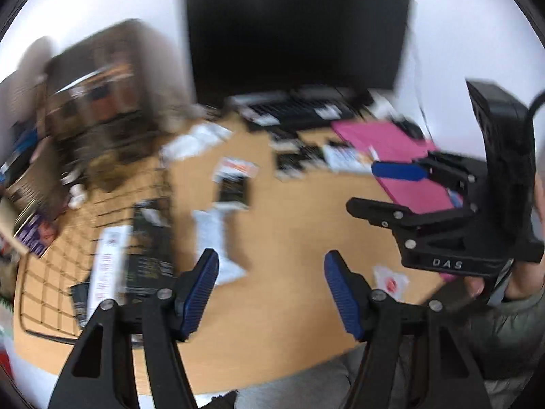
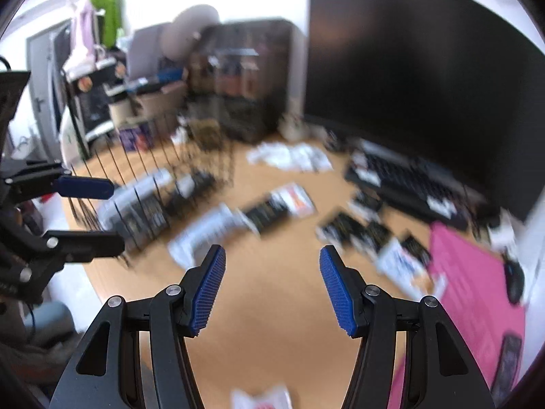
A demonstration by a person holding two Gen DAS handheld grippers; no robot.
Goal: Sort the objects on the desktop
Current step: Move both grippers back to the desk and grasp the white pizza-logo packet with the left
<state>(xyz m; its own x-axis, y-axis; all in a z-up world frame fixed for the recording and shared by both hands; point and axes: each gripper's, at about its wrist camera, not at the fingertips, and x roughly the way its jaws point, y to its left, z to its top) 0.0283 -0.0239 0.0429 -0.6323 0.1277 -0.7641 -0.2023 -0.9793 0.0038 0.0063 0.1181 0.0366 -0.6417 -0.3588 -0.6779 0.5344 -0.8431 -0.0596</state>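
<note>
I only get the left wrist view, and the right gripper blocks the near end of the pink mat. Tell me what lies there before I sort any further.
Observer: In the right wrist view, a dark flat device that looks like a phone lies on the pink mat near its front corner. Blur hides any detail.
Operator: Confirm the right gripper carries nothing.
Observer: From its own camera, the right gripper is open. Only bare desk shows between its blue pads.
</note>
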